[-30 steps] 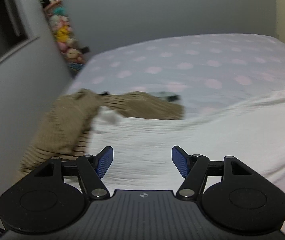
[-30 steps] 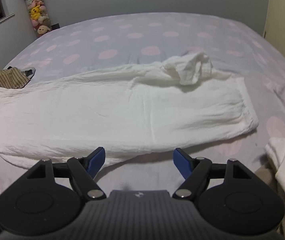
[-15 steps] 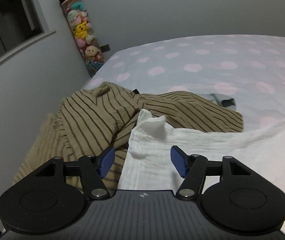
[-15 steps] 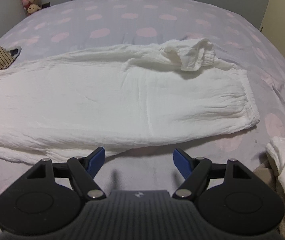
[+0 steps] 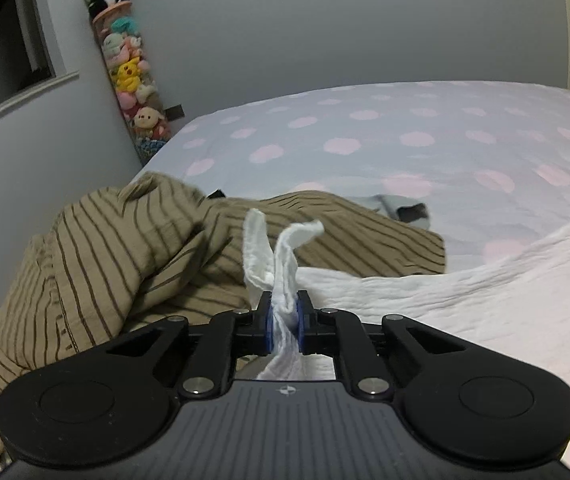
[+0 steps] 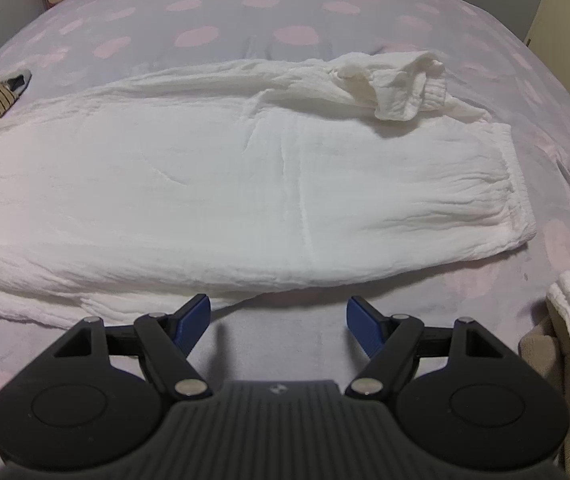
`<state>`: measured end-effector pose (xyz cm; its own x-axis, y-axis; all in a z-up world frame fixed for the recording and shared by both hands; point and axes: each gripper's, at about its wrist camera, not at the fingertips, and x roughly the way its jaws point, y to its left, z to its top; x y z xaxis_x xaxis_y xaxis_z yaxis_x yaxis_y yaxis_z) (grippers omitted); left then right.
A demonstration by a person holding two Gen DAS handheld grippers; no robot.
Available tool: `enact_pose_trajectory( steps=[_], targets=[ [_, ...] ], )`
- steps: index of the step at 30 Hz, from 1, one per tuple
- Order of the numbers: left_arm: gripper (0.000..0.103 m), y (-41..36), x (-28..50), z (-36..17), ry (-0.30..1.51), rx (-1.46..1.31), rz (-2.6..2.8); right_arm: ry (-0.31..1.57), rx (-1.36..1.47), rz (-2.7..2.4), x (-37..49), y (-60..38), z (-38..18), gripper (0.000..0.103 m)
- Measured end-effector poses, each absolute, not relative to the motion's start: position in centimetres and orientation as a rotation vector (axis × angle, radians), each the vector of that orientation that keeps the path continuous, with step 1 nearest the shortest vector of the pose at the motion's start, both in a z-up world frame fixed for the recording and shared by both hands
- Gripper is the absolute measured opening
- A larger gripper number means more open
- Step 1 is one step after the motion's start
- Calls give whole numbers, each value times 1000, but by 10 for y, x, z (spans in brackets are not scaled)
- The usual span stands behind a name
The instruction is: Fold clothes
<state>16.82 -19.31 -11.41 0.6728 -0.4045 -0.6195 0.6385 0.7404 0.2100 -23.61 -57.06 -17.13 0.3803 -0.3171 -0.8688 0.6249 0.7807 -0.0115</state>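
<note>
Home bedroom: bed (image 5: 365, 148) in dotted sheet, plush toys (image 5: 129, 68) stacked at 10 o'clock, window (image 5: 1, 36) beside.

White trousers (image 6: 245, 184), tan dark-striped garment (image 5: 125, 264), lilac bedsheet (image 5: 365, 128) with pink dots.

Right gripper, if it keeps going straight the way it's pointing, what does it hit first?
Probably the bare bedsheet just short of the white pants. The right gripper is open, tilted steeply down, with only sheet between its fingers; the pants' near edge lies just beyond. Depth is hard to judge.
</note>
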Motion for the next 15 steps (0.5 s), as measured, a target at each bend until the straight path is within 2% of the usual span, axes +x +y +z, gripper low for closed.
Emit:
enact_pose_trajectory(
  steps=[9,15],
  targets=[
    [5,-247,98,-65,562,434,-758,925,424,-602,-253,-576,-163,77],
    [5,-317,34,-61,570,444,-882,835,500,-574,-271,-581,-158,77]
  ],
)
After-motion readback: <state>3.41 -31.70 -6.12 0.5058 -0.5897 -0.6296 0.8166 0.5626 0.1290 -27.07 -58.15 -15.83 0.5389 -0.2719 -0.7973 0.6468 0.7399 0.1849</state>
